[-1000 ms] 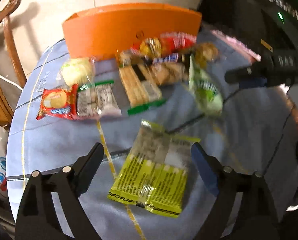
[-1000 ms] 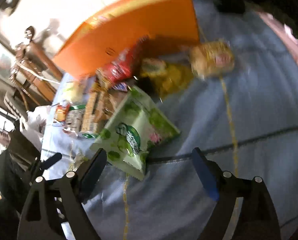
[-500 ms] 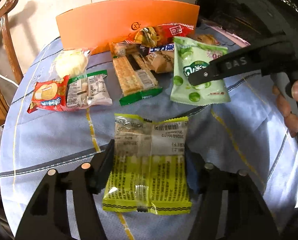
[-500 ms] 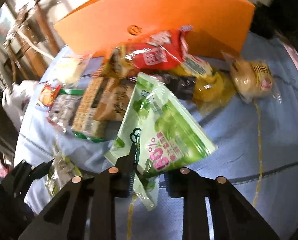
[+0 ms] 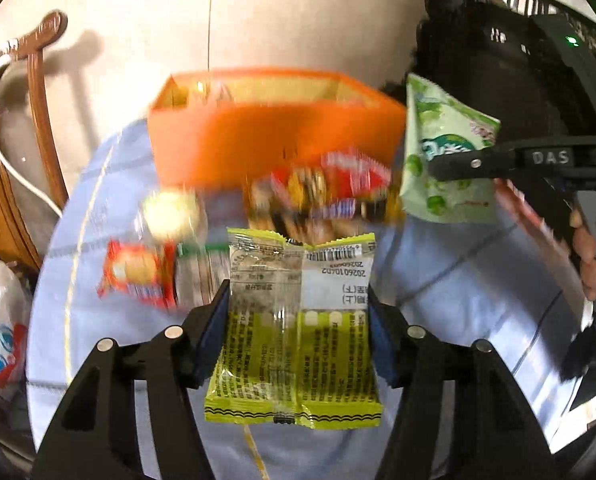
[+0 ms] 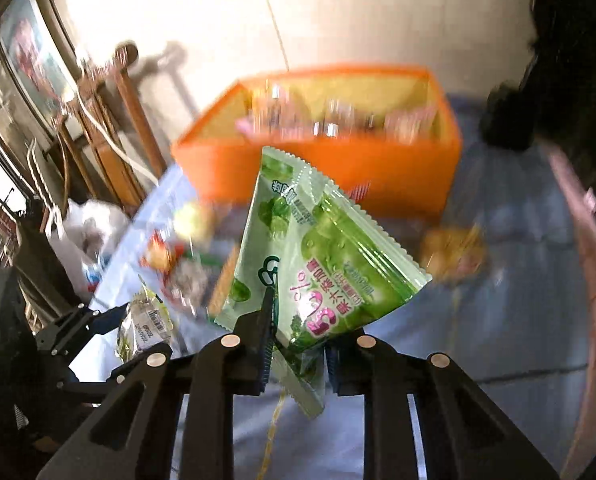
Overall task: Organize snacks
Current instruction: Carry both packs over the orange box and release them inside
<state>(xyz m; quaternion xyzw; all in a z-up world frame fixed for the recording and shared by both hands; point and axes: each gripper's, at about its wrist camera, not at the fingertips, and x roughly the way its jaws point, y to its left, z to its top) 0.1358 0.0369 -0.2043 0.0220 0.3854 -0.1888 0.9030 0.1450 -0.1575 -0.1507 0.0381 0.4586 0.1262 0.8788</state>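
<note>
Snacks lie scattered on a pale blue cloth-covered surface [image 5: 437,280] in front of an orange box [image 5: 274,144], though blur hides most of their labels. In the left wrist view, the left hand-held gripper [image 5: 298,320] is clamped on a yellow-green snack packet [image 5: 298,320], one blue pad pressing each side edge, the packet's printed back facing the camera and raised clear of the cloth. Behind it sit a red biscuit packet [image 5: 134,272], a round pale wrapped cake [image 5: 170,212] and a blurred pile of red and dark wrappers [image 5: 329,188] against the box's front wall. At the right, the right hand-held gripper [image 5: 437,168] pinches a green candy bag [image 5: 445,152], held aloft beside the box's corner; a person's fingers [image 5: 589,256] curl around its handle.

In the right wrist view, the right hand-held gripper [image 6: 298,344] is closed on the lower corner of the green candy bag [image 6: 309,256], which stands up tilted before the orange box [image 6: 321,172]. The box already contains several blurred packets. A yellow wrapped bun [image 6: 453,252] rests on the surface [image 6: 517,320] to the right. At lower left, the left hand-held gripper [image 6: 110,320] holds the yellow-green packet [image 6: 146,324].
</note>
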